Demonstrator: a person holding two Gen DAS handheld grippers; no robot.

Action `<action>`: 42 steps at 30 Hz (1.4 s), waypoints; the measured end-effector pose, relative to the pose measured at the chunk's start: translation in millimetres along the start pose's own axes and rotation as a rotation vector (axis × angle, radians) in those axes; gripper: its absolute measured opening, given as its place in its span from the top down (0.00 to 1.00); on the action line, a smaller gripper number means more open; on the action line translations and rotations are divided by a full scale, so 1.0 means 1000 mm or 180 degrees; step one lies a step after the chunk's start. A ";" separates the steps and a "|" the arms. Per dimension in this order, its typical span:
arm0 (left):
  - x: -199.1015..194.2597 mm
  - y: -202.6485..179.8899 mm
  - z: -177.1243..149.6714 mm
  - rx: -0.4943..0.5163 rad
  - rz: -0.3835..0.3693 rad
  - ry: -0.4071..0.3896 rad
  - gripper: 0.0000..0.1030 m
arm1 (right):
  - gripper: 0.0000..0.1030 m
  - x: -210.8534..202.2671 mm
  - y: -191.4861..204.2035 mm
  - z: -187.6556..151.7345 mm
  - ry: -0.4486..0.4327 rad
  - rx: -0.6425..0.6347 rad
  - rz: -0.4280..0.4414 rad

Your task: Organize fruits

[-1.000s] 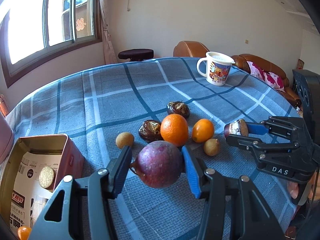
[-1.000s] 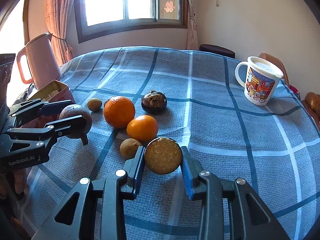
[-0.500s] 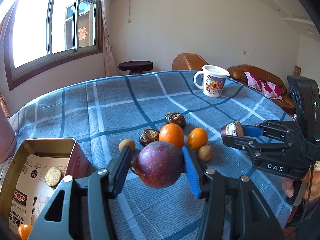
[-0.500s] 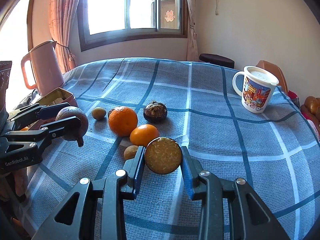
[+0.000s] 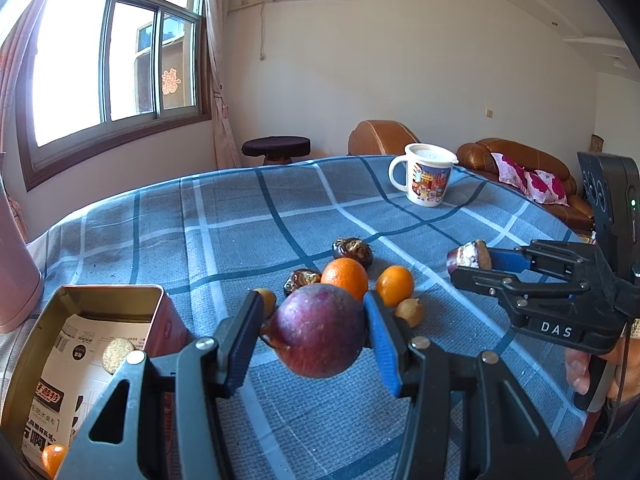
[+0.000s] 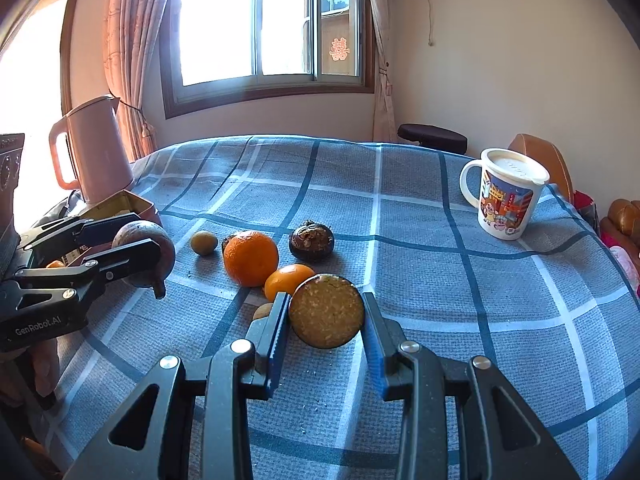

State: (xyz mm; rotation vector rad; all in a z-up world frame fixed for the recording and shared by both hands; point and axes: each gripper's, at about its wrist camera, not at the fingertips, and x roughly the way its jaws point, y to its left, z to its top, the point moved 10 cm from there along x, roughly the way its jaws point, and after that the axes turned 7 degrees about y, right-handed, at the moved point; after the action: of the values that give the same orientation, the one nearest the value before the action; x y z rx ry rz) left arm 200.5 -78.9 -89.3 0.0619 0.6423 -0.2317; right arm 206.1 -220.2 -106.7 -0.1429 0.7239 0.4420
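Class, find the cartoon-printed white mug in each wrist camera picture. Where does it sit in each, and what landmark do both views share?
Left wrist view: the mug stands upper right of centre, at the far side of the table.
Right wrist view: the mug stands at the right, at mid-height.
Shared landmark: the big orange in the fruit cluster.

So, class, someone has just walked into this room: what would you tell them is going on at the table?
A person is sorting fruit with a handheld gripper in each hand. The left gripper is clamped on a whole purple passion fruit, held above the blue checked tablecloth. The right gripper holds a cut fruit half, its speckled cut face towards the camera. Two oranges and some smaller fruits lie loose on the cloth. An open tin beside the left gripper already holds a couple of pieces.
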 end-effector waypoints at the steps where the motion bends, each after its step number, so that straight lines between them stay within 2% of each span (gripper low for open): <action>1: -0.001 0.000 0.001 0.0002 0.0004 -0.0018 0.48 | 0.65 -0.001 0.000 0.000 -0.0013 0.0001 0.0000; 25: -0.015 -0.001 0.005 0.0008 0.0022 -0.0223 0.48 | 0.65 -0.017 0.000 0.005 -0.0272 0.0006 -0.0036; 42: -0.032 0.001 0.007 0.0020 0.0119 -0.0459 0.48 | 0.65 -0.029 0.000 0.009 -0.0471 -0.0009 -0.0104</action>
State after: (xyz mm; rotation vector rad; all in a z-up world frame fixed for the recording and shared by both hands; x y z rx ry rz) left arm 180.3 -72.9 -64.3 0.0625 0.4963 -0.2001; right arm 192.0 -227.8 -80.9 -0.1231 0.5751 0.4177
